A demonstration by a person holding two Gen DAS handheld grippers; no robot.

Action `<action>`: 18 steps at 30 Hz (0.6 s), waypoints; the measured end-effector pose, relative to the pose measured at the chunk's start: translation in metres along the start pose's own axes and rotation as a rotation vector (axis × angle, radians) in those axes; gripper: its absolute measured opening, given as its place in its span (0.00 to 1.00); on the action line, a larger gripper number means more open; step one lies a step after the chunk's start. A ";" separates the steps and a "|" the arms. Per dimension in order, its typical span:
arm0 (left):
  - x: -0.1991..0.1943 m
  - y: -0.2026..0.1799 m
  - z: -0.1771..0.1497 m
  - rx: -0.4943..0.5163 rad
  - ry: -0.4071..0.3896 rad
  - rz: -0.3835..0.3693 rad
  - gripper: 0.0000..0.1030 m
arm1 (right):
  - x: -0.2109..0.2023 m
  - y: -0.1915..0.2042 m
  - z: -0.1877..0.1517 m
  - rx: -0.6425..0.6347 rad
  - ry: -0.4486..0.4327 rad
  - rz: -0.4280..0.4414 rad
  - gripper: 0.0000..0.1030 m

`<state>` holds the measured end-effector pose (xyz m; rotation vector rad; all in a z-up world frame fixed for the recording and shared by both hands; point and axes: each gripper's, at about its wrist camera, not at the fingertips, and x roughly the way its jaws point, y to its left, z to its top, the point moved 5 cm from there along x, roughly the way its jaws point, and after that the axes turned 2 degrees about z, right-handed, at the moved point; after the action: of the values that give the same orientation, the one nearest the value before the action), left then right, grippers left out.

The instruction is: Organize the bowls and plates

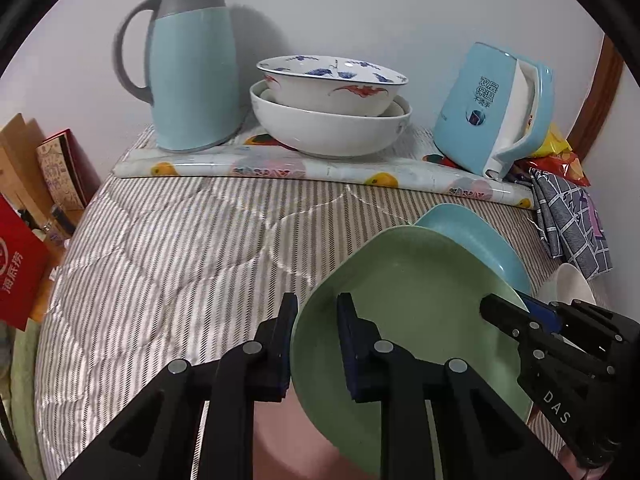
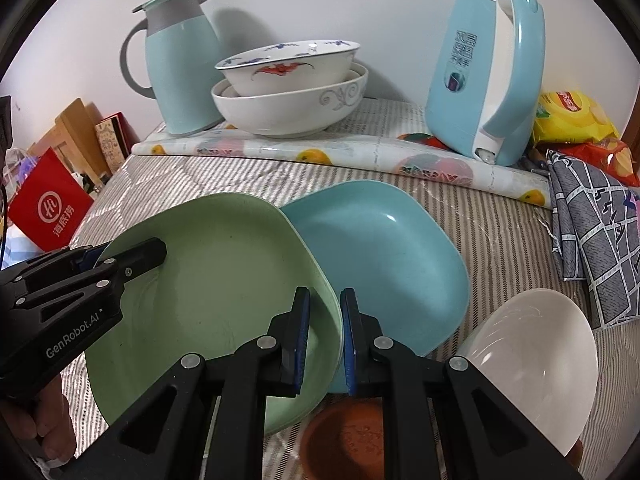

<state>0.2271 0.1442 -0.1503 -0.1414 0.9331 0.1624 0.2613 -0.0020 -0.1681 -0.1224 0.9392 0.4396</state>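
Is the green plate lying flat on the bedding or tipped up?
Tipped up. The green plate slants, its right edge overlapping the blue plate, with both tongs clamped on opposite rims, left tongs and right tongs.

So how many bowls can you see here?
4, perhaps more hidden. Two nest by the wall: a patterned bowl inside a big white bowl. A plain white bowl sits near right, and a small brown bowl lies under the plates.

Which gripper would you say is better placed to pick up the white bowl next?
Right, probably. The white bowl lies just right of the right gripper, while the left gripper clamps the far rim of the green plate. Both must first release it.
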 end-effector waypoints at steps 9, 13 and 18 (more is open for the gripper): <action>-0.017 0.018 -0.012 -0.027 -0.008 0.016 0.19 | -0.010 0.020 -0.007 -0.021 -0.011 0.026 0.14; -0.023 0.022 -0.016 -0.031 -0.016 0.022 0.19 | -0.014 0.027 -0.010 -0.029 -0.019 0.030 0.14; -0.028 0.028 -0.021 -0.038 -0.018 0.029 0.19 | -0.017 0.034 -0.014 -0.040 -0.022 0.034 0.14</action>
<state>0.1886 0.1653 -0.1419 -0.1619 0.9146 0.2079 0.2280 0.0195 -0.1597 -0.1378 0.9118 0.4909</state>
